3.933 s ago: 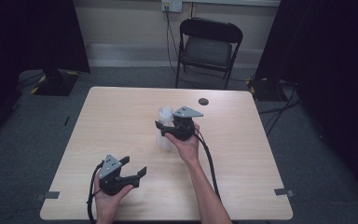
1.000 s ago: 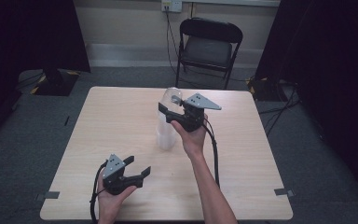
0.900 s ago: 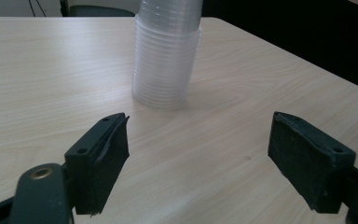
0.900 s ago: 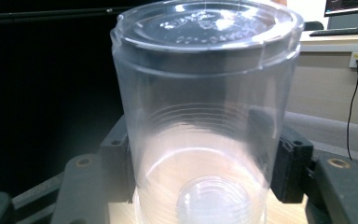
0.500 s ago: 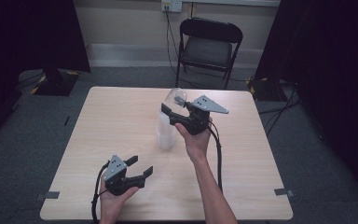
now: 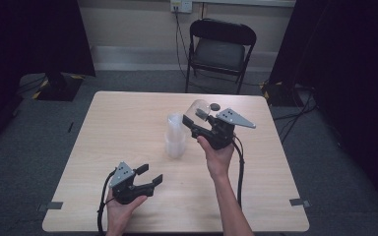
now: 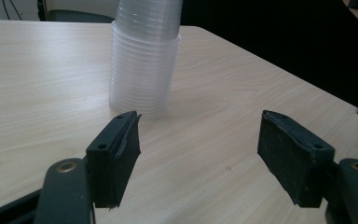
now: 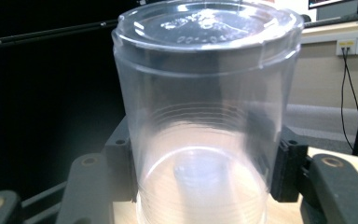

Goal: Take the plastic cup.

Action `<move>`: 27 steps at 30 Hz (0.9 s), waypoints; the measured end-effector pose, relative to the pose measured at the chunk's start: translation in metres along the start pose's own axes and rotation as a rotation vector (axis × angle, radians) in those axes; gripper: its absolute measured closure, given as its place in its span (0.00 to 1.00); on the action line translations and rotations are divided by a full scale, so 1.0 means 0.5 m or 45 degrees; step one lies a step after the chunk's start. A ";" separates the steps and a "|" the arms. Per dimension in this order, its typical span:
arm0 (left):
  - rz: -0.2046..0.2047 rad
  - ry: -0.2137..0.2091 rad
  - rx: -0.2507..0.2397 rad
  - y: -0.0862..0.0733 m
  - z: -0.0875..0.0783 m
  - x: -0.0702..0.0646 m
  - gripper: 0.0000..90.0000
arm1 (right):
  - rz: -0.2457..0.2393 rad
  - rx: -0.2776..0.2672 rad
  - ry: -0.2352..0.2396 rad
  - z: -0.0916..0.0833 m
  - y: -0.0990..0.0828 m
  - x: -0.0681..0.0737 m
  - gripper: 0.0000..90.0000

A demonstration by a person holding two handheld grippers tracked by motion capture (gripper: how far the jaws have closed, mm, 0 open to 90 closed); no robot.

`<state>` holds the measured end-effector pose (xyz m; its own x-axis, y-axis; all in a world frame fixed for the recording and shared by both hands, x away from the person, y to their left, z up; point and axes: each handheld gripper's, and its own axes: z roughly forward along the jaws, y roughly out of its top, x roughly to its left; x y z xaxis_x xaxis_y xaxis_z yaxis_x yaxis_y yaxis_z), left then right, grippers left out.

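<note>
A stack of clear plastic cups [image 6: 175,137] stands upside down near the table's middle, and it rises ahead of the left gripper's jaws [image 7: 144,60]. My right gripper [image 6: 197,120] is shut on one clear cup [image 6: 197,109], held in the air just right of the stack's top. In the right gripper view that cup [image 8: 205,116] sits between both pads with its closed base toward the wall. My left gripper [image 6: 150,174] rests low near the front left, open, its jaws [image 7: 198,154] having just closed a little with nothing between them.
A small dark round object [image 6: 215,106] lies on the table [image 6: 128,113] behind the right gripper. A black folding chair [image 6: 220,49] stands beyond the far edge. Dark curtains flank both sides. A cable trails from each gripper toward the front edge.
The right gripper has lifted one cup off the stack and carried it a little to the right. The left hand has stayed put.
</note>
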<state>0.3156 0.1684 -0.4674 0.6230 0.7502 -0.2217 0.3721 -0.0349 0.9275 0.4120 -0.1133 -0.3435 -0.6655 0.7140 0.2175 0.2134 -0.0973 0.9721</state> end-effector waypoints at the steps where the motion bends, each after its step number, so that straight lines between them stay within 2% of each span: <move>1: 0.004 -0.002 -0.001 0.000 0.000 0.000 0.33 | 0.000 0.000 0.000 0.000 0.000 0.000 0.45; 6: 0.015 0.010 0.004 0.002 0.003 -0.002 0.32 | 0.052 0.028 -0.002 -0.011 -0.015 -0.004 0.45; 8: 0.026 0.020 0.010 0.002 0.004 -0.003 0.34 | 0.080 0.067 -0.005 -0.015 -0.030 -0.003 0.45; 10: 0.052 0.003 0.007 0.002 0.002 -0.004 0.36 | 0.093 0.082 -0.004 -0.018 -0.040 0.000 0.45; 19: 0.067 0.010 0.001 0.005 0.004 -0.002 0.38 | 0.175 0.124 0.030 -0.034 -0.072 0.005 0.46; 23: 0.078 -0.001 -0.004 0.009 0.008 -0.006 0.37 | 0.242 0.130 0.052 -0.045 -0.088 0.003 0.46; 25: 0.077 -0.002 -0.010 0.012 0.011 -0.009 0.36 | 0.249 0.135 0.055 -0.047 -0.093 0.003 0.46; 27: 0.099 -0.018 -0.018 0.017 0.016 -0.014 0.35 | 0.273 0.147 0.062 -0.048 -0.103 0.006 0.47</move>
<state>0.3198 0.1577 -0.4605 0.6594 0.7361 -0.1526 0.3121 -0.0833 0.9464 0.3819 -0.1230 -0.3907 -0.6296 0.6508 0.4244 0.4317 -0.1612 0.8875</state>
